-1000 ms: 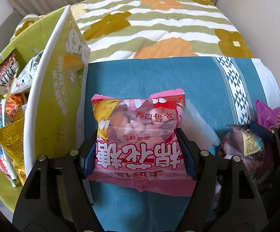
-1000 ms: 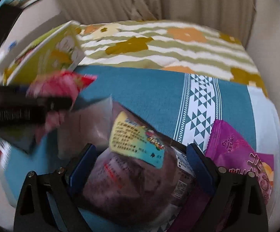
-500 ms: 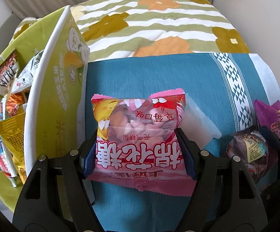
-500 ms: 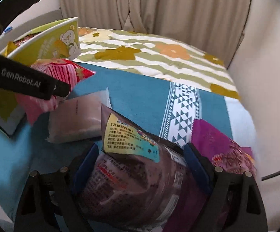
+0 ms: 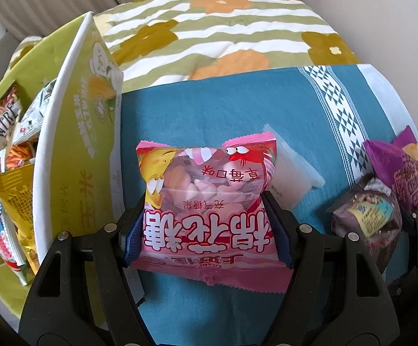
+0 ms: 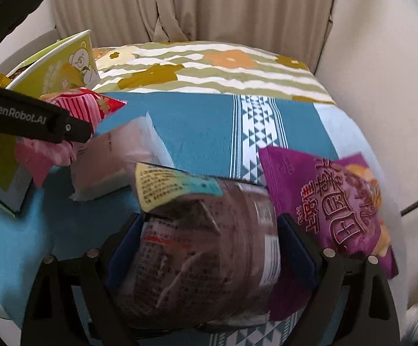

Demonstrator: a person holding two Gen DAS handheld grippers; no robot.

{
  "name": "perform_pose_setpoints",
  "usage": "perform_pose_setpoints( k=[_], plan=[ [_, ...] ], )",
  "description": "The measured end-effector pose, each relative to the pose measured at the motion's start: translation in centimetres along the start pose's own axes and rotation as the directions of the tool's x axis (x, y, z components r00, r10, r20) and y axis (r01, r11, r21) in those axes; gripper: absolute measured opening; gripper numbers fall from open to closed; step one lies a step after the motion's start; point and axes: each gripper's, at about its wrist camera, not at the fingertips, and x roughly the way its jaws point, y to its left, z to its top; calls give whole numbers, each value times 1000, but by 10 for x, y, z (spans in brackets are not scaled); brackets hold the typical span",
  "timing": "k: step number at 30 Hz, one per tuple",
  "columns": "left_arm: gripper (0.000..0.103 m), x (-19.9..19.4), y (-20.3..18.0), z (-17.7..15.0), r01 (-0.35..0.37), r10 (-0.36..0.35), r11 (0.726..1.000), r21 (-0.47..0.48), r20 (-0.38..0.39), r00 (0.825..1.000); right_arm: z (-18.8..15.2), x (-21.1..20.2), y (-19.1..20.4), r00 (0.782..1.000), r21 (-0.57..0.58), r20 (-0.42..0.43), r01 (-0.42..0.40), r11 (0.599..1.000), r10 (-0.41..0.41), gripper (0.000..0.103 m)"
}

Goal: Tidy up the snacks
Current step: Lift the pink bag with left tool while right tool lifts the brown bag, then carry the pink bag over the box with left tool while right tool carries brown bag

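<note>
The left gripper [image 5: 209, 230] has its jaws pinching a pink marshmallow bag [image 5: 209, 201] beside the green snack box [image 5: 76, 150]; the right gripper [image 6: 209, 248] clamps a dark snack bag [image 6: 203, 248] above the teal cloth [image 6: 197, 127].

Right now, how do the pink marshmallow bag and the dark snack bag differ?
The pink marshmallow bag, in the left gripper, shows pastel sweets through a clear window; the dark snack bag, in the right gripper, is brownish with a yellow-teal label. Both are clamped between blue pads.
</note>
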Motion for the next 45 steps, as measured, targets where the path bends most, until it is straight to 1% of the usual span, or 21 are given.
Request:
perform_pose_setpoints(
  k=[1,4,6,8,13,18,22,24,28,32,37,40,41,42,43,44,45],
  plan=[
    [69,0,0,0,3,-3,1000,4,1,1000,0,-1,0,1000,15,-1,-5,1000,5,88],
    [69,-1,1,-4,17,-17,1000,16,3,1000,1,-4,3,1000,34,-6,-9,999,9,70],
    [69,-2,2,-6,24,-24,999,24,3,1000,1,-5,5,1000,34,-8,-5,999,5,66],
    [69,-5,3,-7,37,-37,999,25,6,999,2,-5,4,1000,50,-10,-17,999,18,60],
    [69,-24,7,-8,60,-61,998,29,38,997,8,-20,7,999,71,26,-33,997,31,59],
    [69,-58,14,-4,84,-85,996,21,110,990,24,-43,10,995,75,82,-63,995,57,59],
    [69,-94,31,2,102,-101,995,1,185,978,44,-64,12,988,74,135,-85,994,75,59],
    [69,-115,44,5,109,-103,994,-14,226,969,57,-76,14,983,70,156,-103,992,91,59],
    [69,-151,81,11,93,-75,994,-49,298,952,91,-101,30,970,29,195,-152,988,144,59],
    [69,-176,133,14,54,-15,993,-103,347,938,129,-120,55,948,-17,223,-229,973,227,59],
    [69,-181,196,15,7,52,987,-163,350,936,167,-130,102,919,-80,247,-298,951,308,59],
    [69,-169,228,16,1,60,984,-180,334,941,185,-123,131,906,-98,233,-340,935,354,59],
    [70,-163,239,17,2,58,983,-181,325,944,188,-120,138,906,-102,225,-344,933,359,59],
    [73,-158,247,17,3,55,984,-179,317,947,192,-116,146,906,-106,217,-348,932,363,59],
    [83,-153,252,17,2,54,984,-178,314,948,196,-111,155,907,-106,210,-349,931,364,59],
    [91,-148,258,16,-1,57,984,-178,310,949,197,-107,161,909,-104,203,-350,931,365,59],
    [103,-143,263,14,-2,58,984,-179,308,949,199,-103,167,911,-100,195,-350,931,364,59]
  ],
)
